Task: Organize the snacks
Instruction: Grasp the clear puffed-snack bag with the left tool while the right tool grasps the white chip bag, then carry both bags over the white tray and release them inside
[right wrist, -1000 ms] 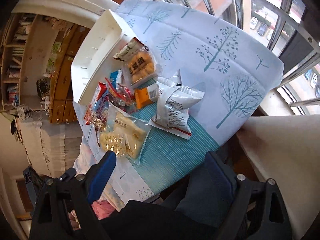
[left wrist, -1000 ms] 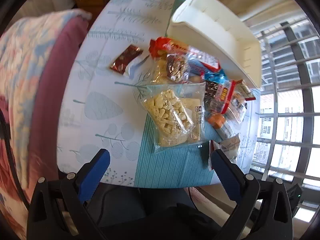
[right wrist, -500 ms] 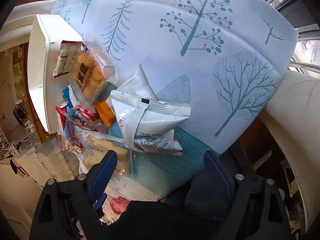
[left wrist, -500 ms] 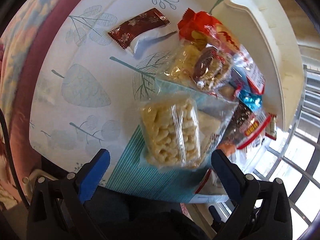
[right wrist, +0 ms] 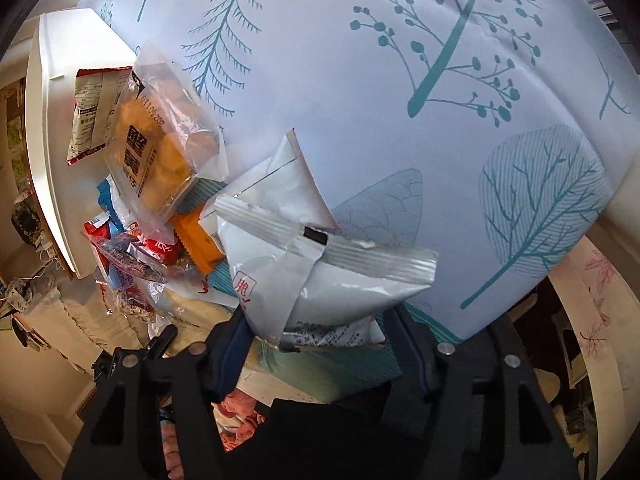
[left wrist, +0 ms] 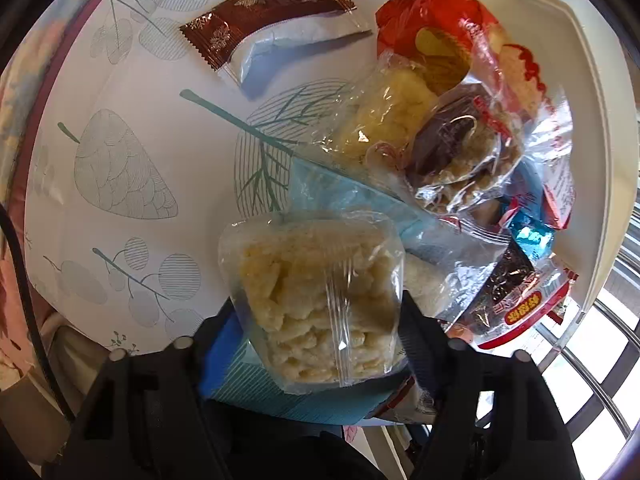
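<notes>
Both grippers have dropped from a hover above the pile to the packets themselves; half a second ago their jaws stood wide with nothing between them, and now each pair brackets a bag. Between the fingers of the left gripper [left wrist: 322, 322] sits the clear bag of pale puffed snacks [left wrist: 316, 300], its film glossy, crinkled and bulging; the jaws look closed against its sides. The right gripper [right wrist: 320, 330] likewise appears clamped on the white foil pouch [right wrist: 320, 276], a puffy pillow with a ribbed seal strip and a folded back seam. Two pickups seem to be starting at once, so sorting can begin. Ahead and to the right of the left gripper lies the white tray [left wrist: 592, 120], smooth, hard plastic, probably the destination; from the right gripper it lies ahead-left. Other wrappers crowd against it; a brown sachet [left wrist: 272, 20] lies apart on the printed tabletop [left wrist: 120, 168], ahead-left.
</notes>
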Tool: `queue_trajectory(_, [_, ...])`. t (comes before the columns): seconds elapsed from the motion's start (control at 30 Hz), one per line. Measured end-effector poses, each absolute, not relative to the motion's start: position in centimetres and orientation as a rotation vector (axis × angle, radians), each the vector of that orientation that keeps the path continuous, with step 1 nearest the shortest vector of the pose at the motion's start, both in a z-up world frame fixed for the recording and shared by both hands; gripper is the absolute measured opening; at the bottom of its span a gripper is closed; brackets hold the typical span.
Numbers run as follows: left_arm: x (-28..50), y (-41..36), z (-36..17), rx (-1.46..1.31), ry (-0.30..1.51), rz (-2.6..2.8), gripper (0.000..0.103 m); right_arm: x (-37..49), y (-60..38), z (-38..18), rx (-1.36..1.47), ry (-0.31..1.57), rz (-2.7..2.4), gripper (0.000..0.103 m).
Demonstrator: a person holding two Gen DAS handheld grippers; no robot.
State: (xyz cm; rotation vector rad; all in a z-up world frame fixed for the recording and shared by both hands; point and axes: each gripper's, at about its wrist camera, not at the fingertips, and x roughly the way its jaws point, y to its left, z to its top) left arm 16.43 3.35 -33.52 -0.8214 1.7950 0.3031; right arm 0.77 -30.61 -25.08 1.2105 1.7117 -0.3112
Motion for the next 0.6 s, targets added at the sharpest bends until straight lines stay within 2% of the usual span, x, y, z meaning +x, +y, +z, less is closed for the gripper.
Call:
queue_trajectory(0.1, [16.7,3.4,-34.2,-0.835,1.793,0.298,0.059,1.4,-30.4,-25.0,1.189,1.718,-0.312,0.056])
queue_trajectory(0.4, [15.2,4.3,-33.1,-0.854,1.758,0.281,0.058,1.8,-28.4,-23.8,1.164,1.687,-0.287,0.049])
queue_trajectory(0.6, [14.4,5.3,-29.8,-0.824,1.698,0.208,0.058,1.3,-27.1,-21.4,1.146,1.608,-0.247,0.046])
